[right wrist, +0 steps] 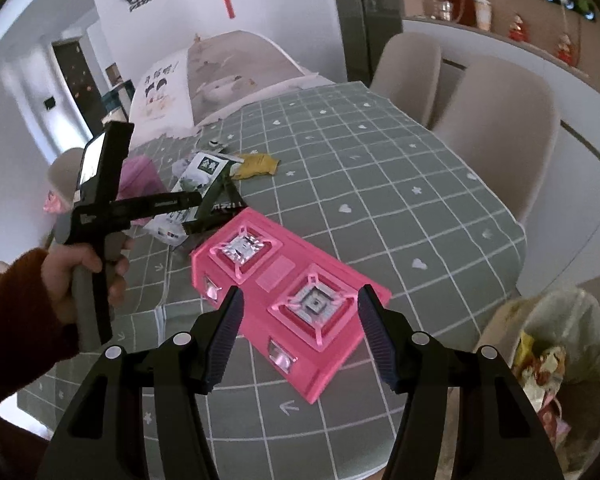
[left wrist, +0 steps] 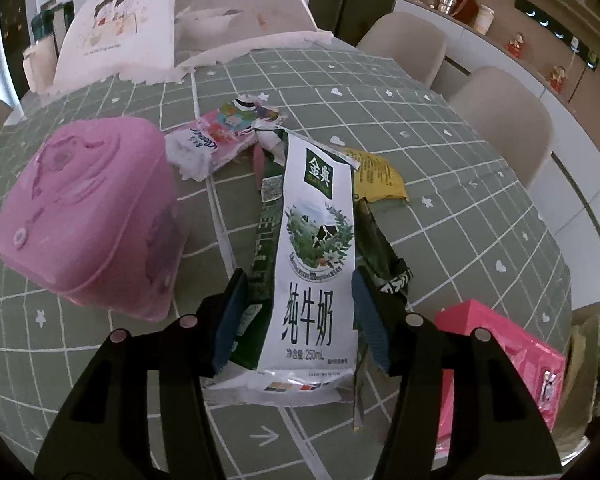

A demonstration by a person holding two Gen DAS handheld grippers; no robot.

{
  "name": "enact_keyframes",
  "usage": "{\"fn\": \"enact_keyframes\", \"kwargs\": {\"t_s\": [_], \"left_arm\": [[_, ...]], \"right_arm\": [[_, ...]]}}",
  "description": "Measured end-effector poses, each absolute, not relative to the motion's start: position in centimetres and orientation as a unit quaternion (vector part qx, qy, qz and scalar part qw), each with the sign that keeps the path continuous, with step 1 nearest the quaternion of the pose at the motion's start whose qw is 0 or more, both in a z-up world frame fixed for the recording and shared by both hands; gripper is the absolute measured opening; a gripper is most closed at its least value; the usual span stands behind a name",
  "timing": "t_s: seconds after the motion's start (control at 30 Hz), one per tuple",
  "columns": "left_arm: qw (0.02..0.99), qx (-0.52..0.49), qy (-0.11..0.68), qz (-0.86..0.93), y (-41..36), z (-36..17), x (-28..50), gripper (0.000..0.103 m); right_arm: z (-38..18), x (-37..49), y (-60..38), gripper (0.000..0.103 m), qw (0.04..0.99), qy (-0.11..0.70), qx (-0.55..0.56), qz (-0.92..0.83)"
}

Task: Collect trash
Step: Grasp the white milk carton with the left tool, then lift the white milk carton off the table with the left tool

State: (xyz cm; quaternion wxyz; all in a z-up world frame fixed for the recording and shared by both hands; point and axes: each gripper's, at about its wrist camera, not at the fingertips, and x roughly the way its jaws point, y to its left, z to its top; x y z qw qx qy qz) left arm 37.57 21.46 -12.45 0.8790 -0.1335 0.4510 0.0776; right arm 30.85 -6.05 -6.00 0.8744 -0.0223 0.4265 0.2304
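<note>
Straddling the flattened milk carton (left wrist: 312, 264), the left gripper (left wrist: 300, 312) has its blue pads on either side of the carton's lower half, jaws apart and not visibly pressing; contact cannot be confirmed. The carton lies face up on the tabletop (left wrist: 460, 184), over a dark green wrapper (left wrist: 384, 256), with a yellow packet (left wrist: 376, 176) just beyond and a torn tissue pack (left wrist: 212, 144) near the pink lidded box (left wrist: 88, 208). This litter is bunched together, which I judge suits picking it one piece at a time. From the right wrist view, the left hand (right wrist: 80, 276) grips its handle upright, fingers angled down toward the pile. The right gripper (right wrist: 300, 332) hangs wide apart and empty above the pink toy stove (right wrist: 284, 292). A lined trash bin (right wrist: 548, 344) stands off the tabletop's right edge, likely the destination.
</note>
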Motion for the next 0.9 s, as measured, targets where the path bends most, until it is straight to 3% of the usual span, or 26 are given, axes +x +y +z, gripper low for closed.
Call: {"fn": "enact_keyframes", "kwargs": {"t_s": [0.37, 0.63, 0.9], "left_arm": [[0.832, -0.269, 0.485, 0.038, 23.9, -13.6, 39.6, 0.054], [0.845, -0.253, 0.471, 0.019, 23.5, -12.3, 37.6, 0.045], [0.844, -0.233, 0.482, 0.017, 25.2, -11.4, 28.7, 0.045]], "right_arm": [[-6.2, 31.5, -4.4, 0.056, 0.860, 0.436, -0.033, 0.263], [-6.0, 31.5, -6.1, 0.056, 0.866, 0.431, -0.039, 0.250], [-6.2, 34.9, -1.1, 0.056, 0.854, 0.430, -0.049, 0.289]]}}
